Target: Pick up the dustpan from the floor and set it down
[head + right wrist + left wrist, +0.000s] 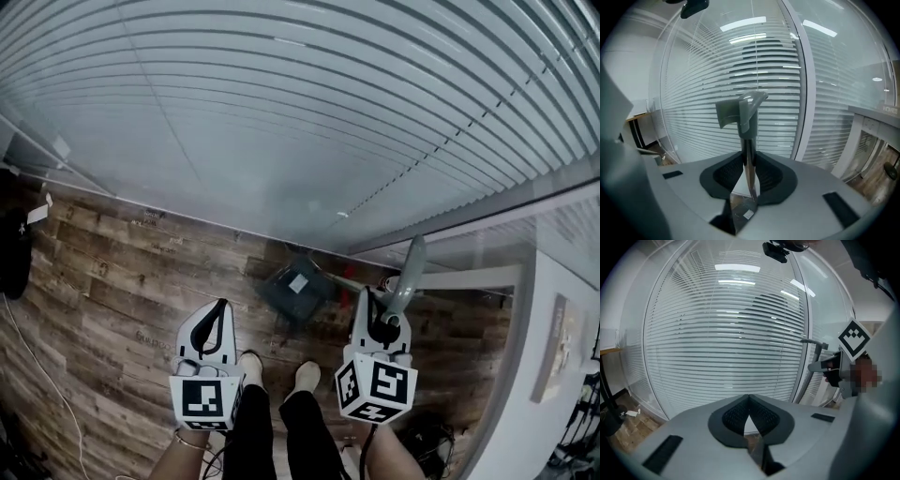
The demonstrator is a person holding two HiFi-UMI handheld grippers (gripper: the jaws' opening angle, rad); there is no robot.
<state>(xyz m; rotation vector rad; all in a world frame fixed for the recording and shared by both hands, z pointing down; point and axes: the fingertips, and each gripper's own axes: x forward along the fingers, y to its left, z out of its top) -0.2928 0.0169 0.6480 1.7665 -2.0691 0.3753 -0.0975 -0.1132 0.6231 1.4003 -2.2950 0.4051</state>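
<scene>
Two grippers: right gripper [749, 158] clamped on dustpan handle [741, 112]; left gripper [749, 400] closed, empty. I'd lower it slowly, avoiding swing.

Pale grey left gripper [222, 303] and right gripper [372, 294], checkered marker cubes [204, 401]; black trousers [251, 433] (pale shoes [307, 376]).

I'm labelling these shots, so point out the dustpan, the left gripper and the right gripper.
Dustpan [293, 289]: head view, middle of the dark pan.
Left gripper [749, 397]: left gripper view, where its fingers meet.
Right gripper [749, 157]: right gripper view, between its fingers, which clamp the dustpan.
</scene>
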